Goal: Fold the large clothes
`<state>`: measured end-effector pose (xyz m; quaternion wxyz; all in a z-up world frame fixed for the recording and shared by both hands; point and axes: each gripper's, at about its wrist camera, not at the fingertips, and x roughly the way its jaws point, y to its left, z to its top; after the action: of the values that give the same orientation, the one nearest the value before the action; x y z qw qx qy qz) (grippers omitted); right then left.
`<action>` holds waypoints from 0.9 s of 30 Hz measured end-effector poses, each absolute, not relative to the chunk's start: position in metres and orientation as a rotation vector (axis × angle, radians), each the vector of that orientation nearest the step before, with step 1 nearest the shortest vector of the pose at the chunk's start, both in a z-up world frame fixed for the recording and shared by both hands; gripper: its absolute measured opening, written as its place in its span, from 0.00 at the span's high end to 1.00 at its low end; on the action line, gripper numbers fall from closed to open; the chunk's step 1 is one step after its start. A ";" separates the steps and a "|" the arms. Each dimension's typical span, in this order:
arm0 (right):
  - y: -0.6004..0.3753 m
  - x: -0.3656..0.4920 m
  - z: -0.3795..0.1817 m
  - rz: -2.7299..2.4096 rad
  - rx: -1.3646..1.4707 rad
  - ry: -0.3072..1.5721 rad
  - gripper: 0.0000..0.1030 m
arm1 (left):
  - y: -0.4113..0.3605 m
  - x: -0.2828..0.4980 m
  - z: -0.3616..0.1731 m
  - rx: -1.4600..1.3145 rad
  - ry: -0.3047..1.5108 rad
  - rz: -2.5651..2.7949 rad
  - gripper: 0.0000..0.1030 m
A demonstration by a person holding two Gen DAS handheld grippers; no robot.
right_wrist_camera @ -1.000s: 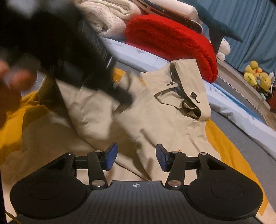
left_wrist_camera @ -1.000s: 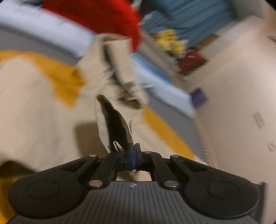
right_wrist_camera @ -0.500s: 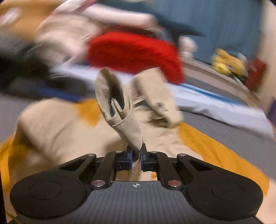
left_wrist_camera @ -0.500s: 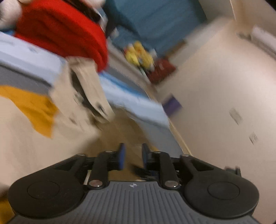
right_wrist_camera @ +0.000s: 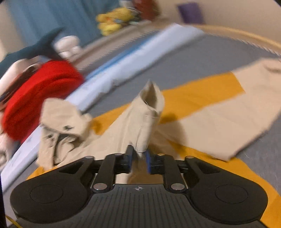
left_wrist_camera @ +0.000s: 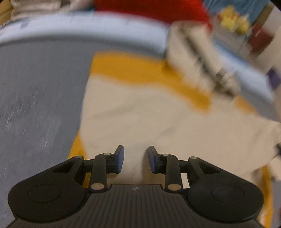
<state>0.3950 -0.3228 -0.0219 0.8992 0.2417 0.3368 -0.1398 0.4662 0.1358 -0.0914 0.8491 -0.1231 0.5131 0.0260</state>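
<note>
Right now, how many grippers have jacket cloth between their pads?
1. The right gripper has the jacket's sleeve between its pads; the left gripper hangs open above the jacket.

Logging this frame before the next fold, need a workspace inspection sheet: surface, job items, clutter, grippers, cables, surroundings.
Surface: grey mat with a yellow sheet spread on it.
Job's things: beige jacket lying on the sheet; its sleeve cuff is raised.
Clutter: red cushion, yellow plush toys, light blue padding along the mat's edge.
Grippers: left gripper open over the jacket, nothing between the pads, jaws just opening. Right gripper has the cuff between its pads; jaws just opened a little.
Cables: a thin yellow line at the lower left corner of the right wrist view, too small to identify.
Surroundings: blue curtain, cream wall.
</note>
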 end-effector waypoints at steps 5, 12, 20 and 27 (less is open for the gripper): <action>-0.340 0.388 -0.015 -0.447 0.490 0.650 0.70 | 0.134 0.466 -0.098 -0.205 1.094 0.095 0.68; -0.330 0.410 -0.045 -0.205 0.527 0.814 0.51 | 0.123 0.460 -0.107 -0.223 1.137 0.029 0.59; -0.341 0.412 -0.058 -0.304 0.479 0.912 0.51 | 0.100 0.449 -0.061 -0.165 1.001 0.005 0.49; -0.326 0.400 -0.002 -0.199 0.309 0.722 0.51 | 0.060 0.420 -0.029 -0.050 0.901 -0.046 0.43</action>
<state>0.3999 -0.3260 -0.0019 0.9191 0.1505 0.3510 -0.0970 0.4200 0.0602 -0.0294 0.8997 -0.0244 0.4352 -0.0222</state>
